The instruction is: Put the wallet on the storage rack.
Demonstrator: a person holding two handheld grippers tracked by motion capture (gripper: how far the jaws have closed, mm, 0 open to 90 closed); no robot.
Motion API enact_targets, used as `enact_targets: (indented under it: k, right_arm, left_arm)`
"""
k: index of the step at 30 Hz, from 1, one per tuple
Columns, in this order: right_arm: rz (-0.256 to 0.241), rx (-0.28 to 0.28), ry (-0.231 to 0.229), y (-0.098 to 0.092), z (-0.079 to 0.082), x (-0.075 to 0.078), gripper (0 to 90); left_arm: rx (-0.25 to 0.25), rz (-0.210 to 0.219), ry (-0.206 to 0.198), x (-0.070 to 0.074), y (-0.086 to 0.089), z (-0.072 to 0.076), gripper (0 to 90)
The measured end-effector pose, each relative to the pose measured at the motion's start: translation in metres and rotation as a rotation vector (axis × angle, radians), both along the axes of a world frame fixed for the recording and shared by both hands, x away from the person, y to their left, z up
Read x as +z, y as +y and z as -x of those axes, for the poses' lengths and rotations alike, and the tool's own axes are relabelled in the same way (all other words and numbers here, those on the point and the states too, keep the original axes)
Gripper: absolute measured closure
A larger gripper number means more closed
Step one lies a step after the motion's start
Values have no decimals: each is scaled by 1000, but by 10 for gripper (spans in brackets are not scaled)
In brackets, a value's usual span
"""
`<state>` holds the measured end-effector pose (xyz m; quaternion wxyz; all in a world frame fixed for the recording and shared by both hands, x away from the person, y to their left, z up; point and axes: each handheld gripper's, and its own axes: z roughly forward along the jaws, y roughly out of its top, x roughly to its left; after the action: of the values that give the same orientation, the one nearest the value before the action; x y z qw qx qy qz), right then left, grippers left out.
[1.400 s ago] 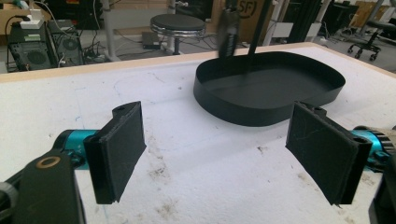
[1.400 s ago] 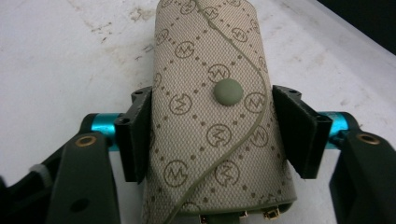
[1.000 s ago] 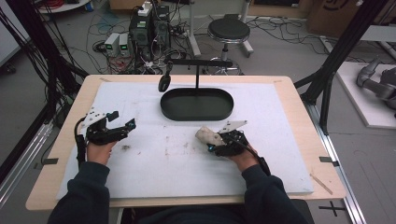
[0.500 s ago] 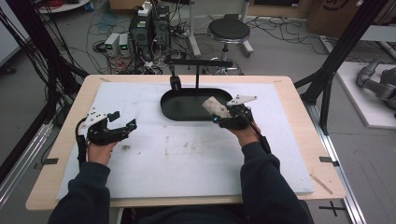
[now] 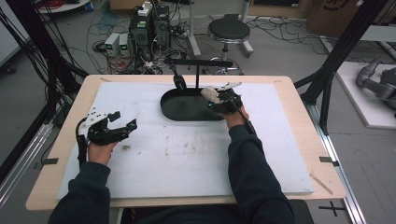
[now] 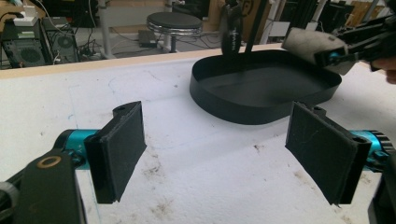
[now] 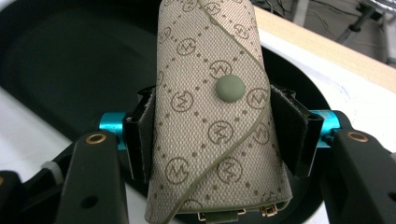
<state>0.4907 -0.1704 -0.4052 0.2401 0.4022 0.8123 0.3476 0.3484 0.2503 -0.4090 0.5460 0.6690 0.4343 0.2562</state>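
The pouch (image 7: 212, 121), a beige monogrammed key case with a snap button, sits clamped between the pads of the right claw (image 5: 219, 99), held above the near right part of the black tray (image 5: 184, 112). A second ago it lay low over the white mat, nearer the person; since then the right hand has carried it forward and up until it hangs over the tray. That suggests the carry is nearly over and lowering and release remain. The left claw (image 5: 122, 122) rests on the mat (image 5: 187, 154) at the left of the table (image 5: 289, 88), jaws spread wide and empty, unmoved. A black stand (image 5: 198, 70) rises behind the tray.
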Motion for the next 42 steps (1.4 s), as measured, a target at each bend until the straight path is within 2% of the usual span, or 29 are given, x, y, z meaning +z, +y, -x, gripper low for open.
enact_targets:
  k: [3,9,15,16,17,21,23,26,29,31,32,36,42]
  right_arm:
    - [2,-18,26,3,-9,-7,400]
    - [25,-35,49,8,-21,-20,395]
    - [21,-65,68,12,-24,-32,345]
    - [38,-69,73,13,-23,-33,332]
    - [44,-73,74,14,-22,-32,303]
    - [-10,-53,60,5,-14,-21,299]
    - [-27,-31,67,-2,-9,-13,291]
    - [-44,18,78,-14,1,-1,285]
    - [-72,56,10,-29,19,8,280]
    - [-92,70,32,-40,29,12,246]
    - [-103,78,16,-47,37,14,248]
    - [-96,85,-41,-74,70,14,216]
    - [-36,49,-109,-116,112,8,212]
  left_arm:
    - [1,0,0,0,0,0,197]
    - [4,7,-1,0,1,0,198]
    - [2,7,0,-1,1,1,197]
    - [2,6,0,-1,1,1,197]
    - [2,8,1,-1,1,1,197]
    - [0,12,-2,-1,1,1,197]
    - [-2,10,-2,0,1,1,197]
    - [-3,24,-14,0,1,1,197]
    - [-1,39,-24,1,2,1,197]
    - [0,40,-26,1,2,1,198]
    - [1,46,-26,1,2,1,197]
    - [-3,57,-29,3,2,2,197]
    - [-7,49,-40,5,0,2,197]
